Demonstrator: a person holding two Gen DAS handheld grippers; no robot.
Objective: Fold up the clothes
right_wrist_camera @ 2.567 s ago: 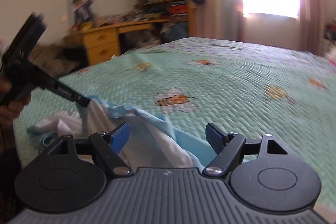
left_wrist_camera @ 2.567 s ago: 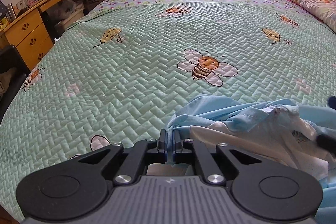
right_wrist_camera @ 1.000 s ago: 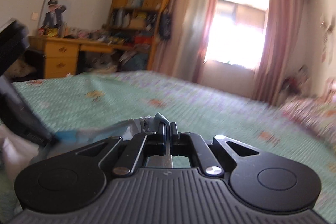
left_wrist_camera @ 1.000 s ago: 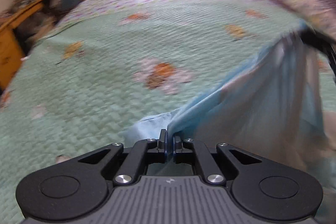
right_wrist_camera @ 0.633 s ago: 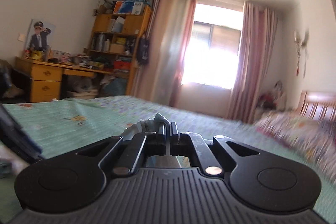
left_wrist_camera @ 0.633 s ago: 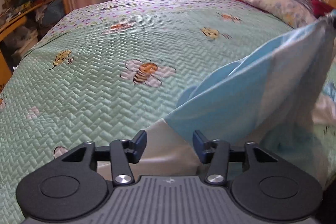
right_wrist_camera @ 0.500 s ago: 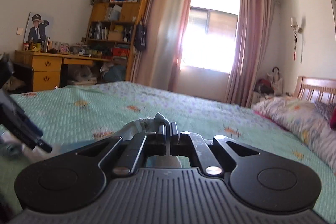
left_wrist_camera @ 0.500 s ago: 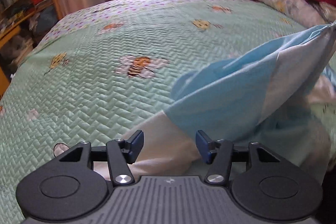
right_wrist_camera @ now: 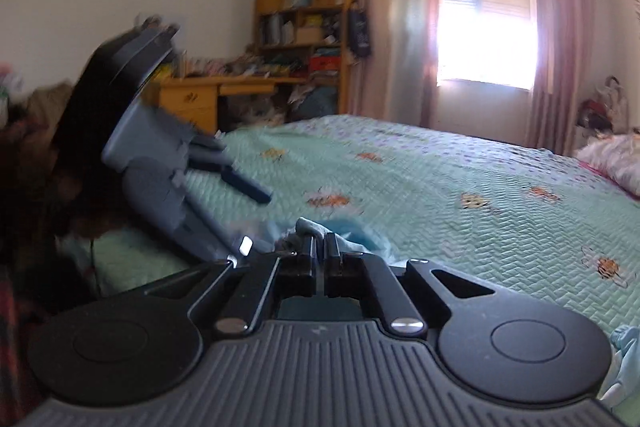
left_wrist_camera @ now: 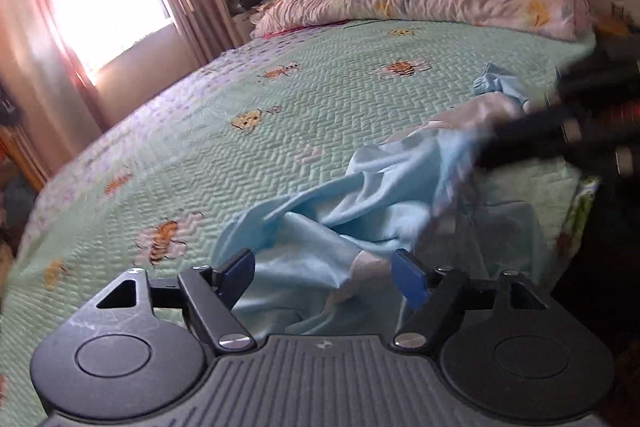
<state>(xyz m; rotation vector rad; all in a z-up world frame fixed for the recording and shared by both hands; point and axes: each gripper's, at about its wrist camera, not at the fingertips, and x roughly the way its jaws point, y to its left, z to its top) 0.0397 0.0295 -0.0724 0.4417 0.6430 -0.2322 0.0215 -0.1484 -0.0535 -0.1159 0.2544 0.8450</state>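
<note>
A crumpled pale blue garment [left_wrist_camera: 360, 211] lies in a heap at the near edge of the bed [left_wrist_camera: 248, 95], on a green quilt printed with bees. The right gripper [right_wrist_camera: 319, 251], seen blurred at the right of the left wrist view, is clamped on a bunched fold of the cloth and holds that end lifted off the quilt. The left gripper [left_wrist_camera: 324, 273] has just been opening; its jaws stand wide with loose fabric lying between them, the pads not pressing on it. The step in hand looks like spreading the garment flat before any fold is made. The next move probably calls for the left gripper to find a clean edge or corner in the heap, close on it, and draw it away from the right so the cloth lies smooth.
</note>
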